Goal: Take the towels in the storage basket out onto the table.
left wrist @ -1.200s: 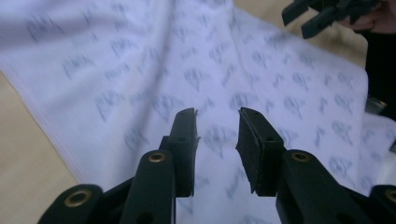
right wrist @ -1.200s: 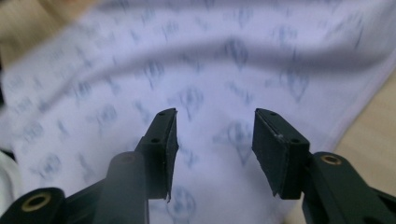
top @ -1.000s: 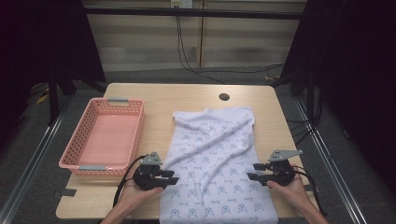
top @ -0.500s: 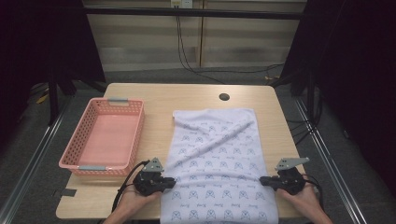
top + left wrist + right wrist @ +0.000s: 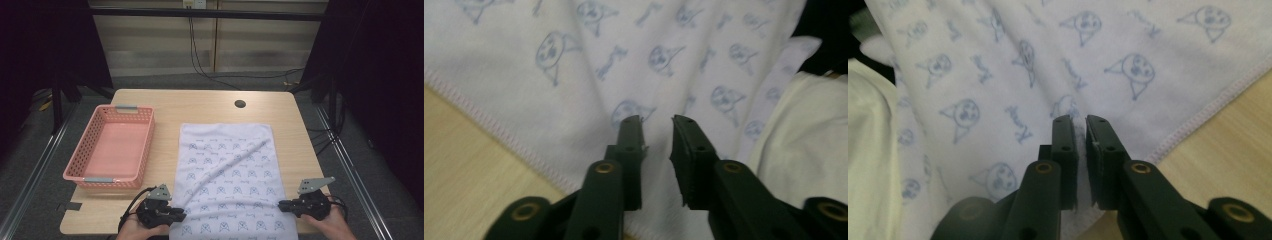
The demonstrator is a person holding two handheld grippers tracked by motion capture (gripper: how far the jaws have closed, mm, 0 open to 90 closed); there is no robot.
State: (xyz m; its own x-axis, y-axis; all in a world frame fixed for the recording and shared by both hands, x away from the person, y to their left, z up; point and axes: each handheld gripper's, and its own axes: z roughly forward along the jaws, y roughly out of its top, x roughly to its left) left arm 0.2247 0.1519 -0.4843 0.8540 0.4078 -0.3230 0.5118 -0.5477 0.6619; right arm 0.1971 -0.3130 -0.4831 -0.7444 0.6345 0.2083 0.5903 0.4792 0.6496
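Along the desk [image 5: 200,105] front, having tugged the rumpled cat-print towel [image 5: 230,170] out flat, now releasing its near side edges: parting the left claw [image 5: 182,216] clearly and the right claw [image 5: 281,204] to a slit, pinching nothing. Probably readying a fold. Seeing small script among the cat faces, too blurred for reading.

A wooden table [image 5: 200,102] carries a pink basket [image 5: 111,147] beside a patterned towel [image 5: 230,170].
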